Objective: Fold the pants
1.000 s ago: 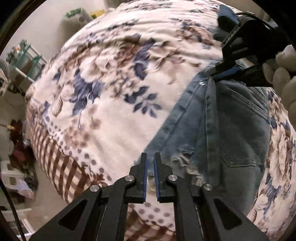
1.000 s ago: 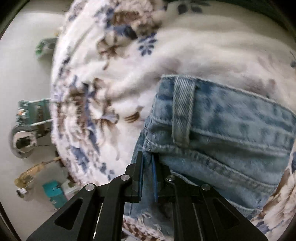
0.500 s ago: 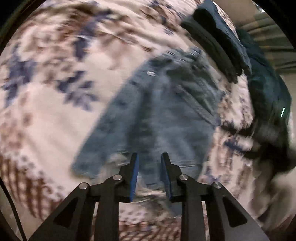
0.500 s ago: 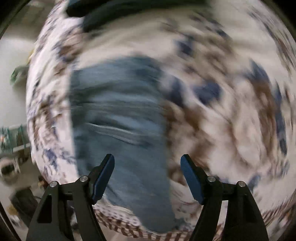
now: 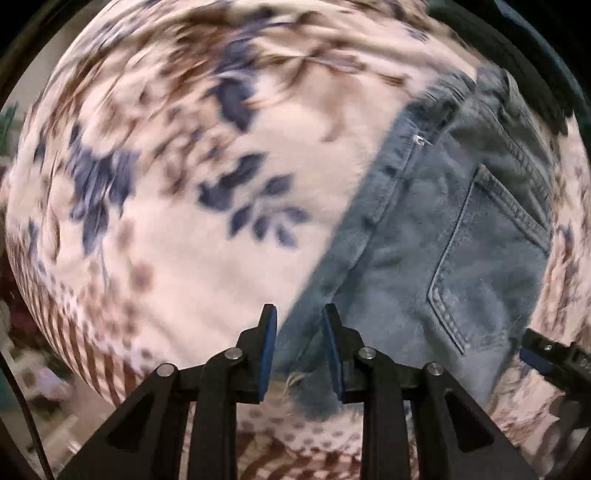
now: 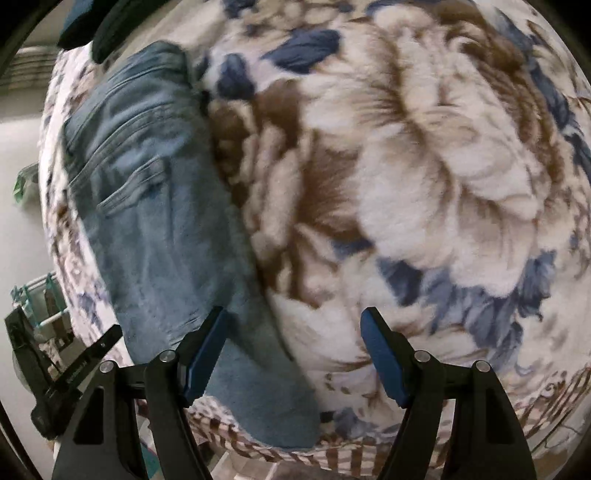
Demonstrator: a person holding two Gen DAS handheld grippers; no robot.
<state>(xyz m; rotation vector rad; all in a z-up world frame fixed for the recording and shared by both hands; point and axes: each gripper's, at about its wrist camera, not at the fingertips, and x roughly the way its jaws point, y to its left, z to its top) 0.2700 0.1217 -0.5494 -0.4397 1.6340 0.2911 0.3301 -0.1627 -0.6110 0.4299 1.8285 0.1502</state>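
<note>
The left gripper (image 5: 299,321) points forward and down over the lower edge of the denim pants (image 5: 436,236), its blue-padded jaws parted a little with nothing between them, the frayed hem showing just under the gap. The right gripper (image 6: 293,325) hangs with its jaws spread wide and empty, the left pad over the denim's edge and the right pad over the floral blanket (image 6: 424,155). The pants (image 6: 155,206) lie folded lengthwise on that blanket (image 5: 177,184). The left wrist view alone shows a back pocket (image 5: 487,258), a rivet, and the other gripper's tip at the lower right edge. The right wrist view alone shows dark clothing (image 6: 107,26) beyond the waistband and pale floor at the left.
</note>
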